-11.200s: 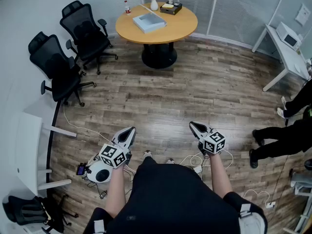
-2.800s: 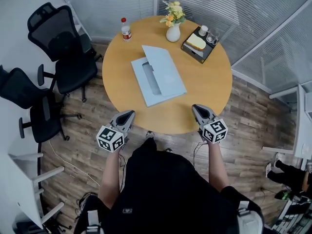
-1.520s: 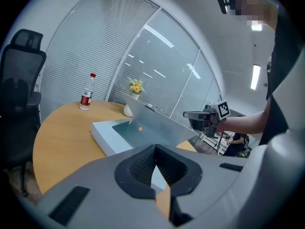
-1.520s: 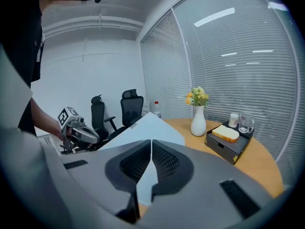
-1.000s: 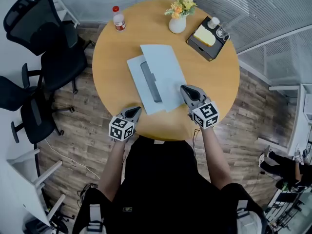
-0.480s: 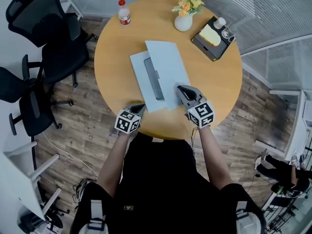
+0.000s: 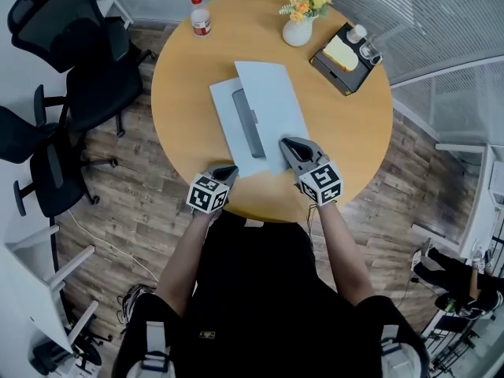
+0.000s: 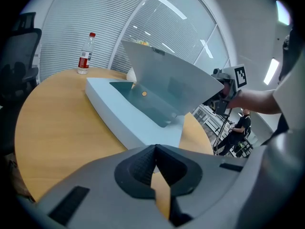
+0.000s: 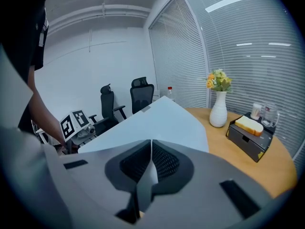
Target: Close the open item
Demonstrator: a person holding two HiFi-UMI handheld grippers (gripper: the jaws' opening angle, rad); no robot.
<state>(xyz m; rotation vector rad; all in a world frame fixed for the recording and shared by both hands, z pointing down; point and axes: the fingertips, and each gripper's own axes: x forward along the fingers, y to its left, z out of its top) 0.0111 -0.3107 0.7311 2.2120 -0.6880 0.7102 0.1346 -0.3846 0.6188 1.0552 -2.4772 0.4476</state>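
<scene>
Box (image 7: 224,124) half-open; right tongs (image 7: 288,143) closed at lid (image 7: 272,101) edge; left tongs (image 7: 227,170) closed beside.

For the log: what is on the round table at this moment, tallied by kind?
Open light-blue box: 1
Red-capped bottle: 1
Vase of flowers: 1
Black box: 1
Yellow block on the black box: 1
Cups on the black box: 2
Total: 7
</scene>
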